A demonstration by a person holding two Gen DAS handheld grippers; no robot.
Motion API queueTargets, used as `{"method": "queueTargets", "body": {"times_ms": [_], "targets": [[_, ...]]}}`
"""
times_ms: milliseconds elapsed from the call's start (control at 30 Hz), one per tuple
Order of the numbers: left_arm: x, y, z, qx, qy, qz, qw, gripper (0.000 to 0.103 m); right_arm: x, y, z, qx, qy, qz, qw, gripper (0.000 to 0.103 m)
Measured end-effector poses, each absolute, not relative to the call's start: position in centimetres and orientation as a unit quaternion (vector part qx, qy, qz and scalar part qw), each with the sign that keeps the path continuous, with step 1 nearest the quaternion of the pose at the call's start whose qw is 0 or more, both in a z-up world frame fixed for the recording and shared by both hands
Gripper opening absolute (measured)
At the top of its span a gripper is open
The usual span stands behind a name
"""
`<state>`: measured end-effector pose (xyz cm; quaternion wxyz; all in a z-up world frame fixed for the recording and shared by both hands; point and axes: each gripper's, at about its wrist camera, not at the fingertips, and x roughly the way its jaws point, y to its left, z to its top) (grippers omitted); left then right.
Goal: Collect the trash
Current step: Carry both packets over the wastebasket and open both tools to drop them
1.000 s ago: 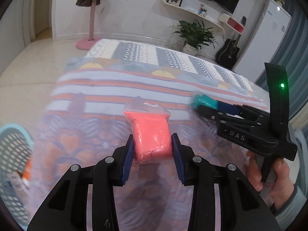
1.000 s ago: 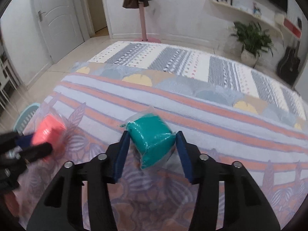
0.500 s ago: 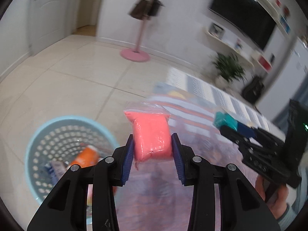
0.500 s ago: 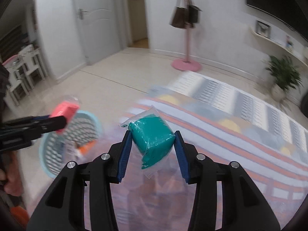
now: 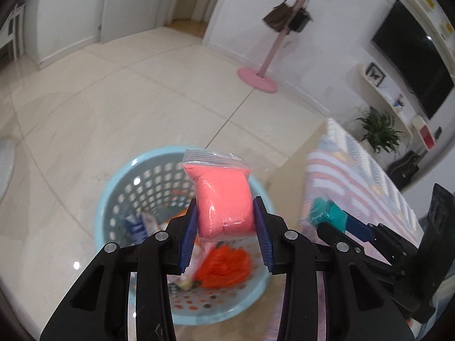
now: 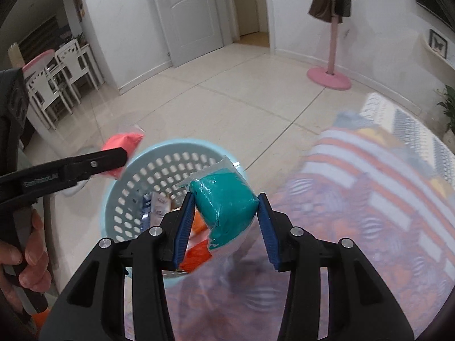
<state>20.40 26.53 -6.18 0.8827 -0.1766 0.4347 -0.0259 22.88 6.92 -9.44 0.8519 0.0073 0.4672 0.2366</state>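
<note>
Two soft, squashy bags are pinched mid-body — pink bag (image 5: 224, 201) in the left hand-held gripper (image 5: 226, 233), teal bag (image 6: 224, 201) in the right hand-held gripper (image 6: 224, 227) — both above the basket (image 5: 113, 182); slippery film, probably light.

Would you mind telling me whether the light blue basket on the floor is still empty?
No, the light blue basket already holds several items, including a small white and blue carton and something orange.

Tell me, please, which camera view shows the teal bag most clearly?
The right wrist view: the teal bag sits large and sharp between the pads of the right hand-held gripper. The left wrist view shows only a small, blurred bit of it at that gripper's tip.
</note>
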Motion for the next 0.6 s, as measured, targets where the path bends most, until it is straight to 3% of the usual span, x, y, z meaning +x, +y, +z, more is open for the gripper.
{"method": "queueTargets", "body": {"times_ms": [200, 267, 300, 333, 600], "targets": [[20.3, 28.2, -7.8, -0.186, 0.455, -0.017, 0.871, 0.037, 22.8, 10.2, -10.5, 0.001, 0.485, 0.264, 0.834, 0.045], [20.2, 28.6, -7.8, -0.183, 0.454, -0.005, 0.872, 0.045, 22.7, 11.0, -10.8, 0.0, 0.491, 0.271, 0.828, 0.053], [20.1, 28.8, -7.6, -0.185, 0.452, -0.001, 0.873, 0.055, 22.7, 11.1, -10.9, 0.002, 0.493, 0.272, 0.826, 0.054], [20.0, 29.0, -7.4, -0.188, 0.447, 0.003, 0.875, 0.058, 22.7, 11.2, -10.9, 0.004, 0.494, 0.274, 0.825, 0.054], [18.9, 29.0, -5.0, -0.179, 0.413, -0.01, 0.893, 0.069, 22.4, 9.6, -9.8, 0.032, 0.49, 0.277, 0.826, 0.054]]}}
